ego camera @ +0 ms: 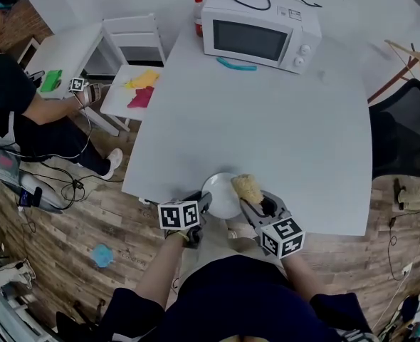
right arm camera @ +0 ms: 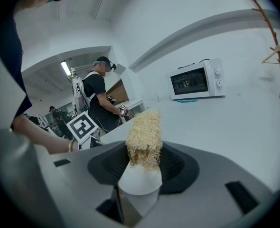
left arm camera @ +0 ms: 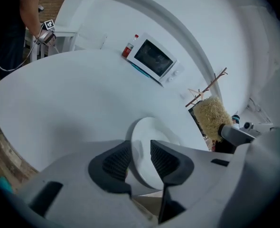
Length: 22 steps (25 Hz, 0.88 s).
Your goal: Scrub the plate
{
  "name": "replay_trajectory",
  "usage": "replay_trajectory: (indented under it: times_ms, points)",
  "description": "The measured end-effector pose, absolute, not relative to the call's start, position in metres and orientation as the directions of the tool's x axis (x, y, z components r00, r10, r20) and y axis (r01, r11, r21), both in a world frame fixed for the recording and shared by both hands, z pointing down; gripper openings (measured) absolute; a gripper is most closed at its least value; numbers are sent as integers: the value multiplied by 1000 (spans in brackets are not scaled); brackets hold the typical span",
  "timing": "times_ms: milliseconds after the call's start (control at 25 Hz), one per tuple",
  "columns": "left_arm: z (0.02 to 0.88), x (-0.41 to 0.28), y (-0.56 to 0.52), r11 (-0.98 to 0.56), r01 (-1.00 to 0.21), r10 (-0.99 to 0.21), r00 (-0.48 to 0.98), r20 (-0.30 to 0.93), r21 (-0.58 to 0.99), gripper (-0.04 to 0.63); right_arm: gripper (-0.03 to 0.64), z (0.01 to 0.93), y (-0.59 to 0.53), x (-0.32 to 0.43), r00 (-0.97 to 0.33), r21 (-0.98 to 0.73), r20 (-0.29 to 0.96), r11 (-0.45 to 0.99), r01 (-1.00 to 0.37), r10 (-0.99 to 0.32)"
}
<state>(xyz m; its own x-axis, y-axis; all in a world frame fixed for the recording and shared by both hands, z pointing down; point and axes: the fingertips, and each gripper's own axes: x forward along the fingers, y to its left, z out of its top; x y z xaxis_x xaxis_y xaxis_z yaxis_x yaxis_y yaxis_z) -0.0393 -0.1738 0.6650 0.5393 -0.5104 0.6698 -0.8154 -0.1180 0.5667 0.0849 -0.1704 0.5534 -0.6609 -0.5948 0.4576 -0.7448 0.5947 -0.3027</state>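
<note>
Inspection of the white counter.

The plate, white and round, is at the near edge of the counter, roughly midway along it.

Left tool: at the plate's left side. In the left gripper view its jaws stand apart with the plate's rim between the two dark pads. Neither pad is seen clamping the rim, so the tool is open.

Right tool: closed on a scrubber with a white base and a straw-coloured fibrous head. The head lies over the plate's right rim; contact cannot be confirmed.

Also noted: a white microwave at the far edge, with a red-capped bottle at its left.
</note>
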Motion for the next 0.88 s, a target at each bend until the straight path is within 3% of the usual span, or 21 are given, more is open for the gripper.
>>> replay_trajectory:
  times_ms: [80, 200, 520, 880]
  points:
    - [666, -39, -178, -105, -814, -509, 538, 672, 572, 131, 177, 555, -173, 83, -664, -305, 459, 597, -742, -591]
    - [668, -42, -179, -82, -821, -509, 521, 685, 564, 67, 177, 555, -175, 82, -666, -306, 459, 599, -740, -589]
    - [669, -45, -180, -83, -839, -520, 497, 695, 538, 64, 177, 564, -173, 86, -658, -294, 481, 600, -744, -580]
    - [649, -38, -181, -109, -843, -562, 489, 667, 526, 54, 178, 598, -190, 77, -599, -89, 572, 683, -725, -561]
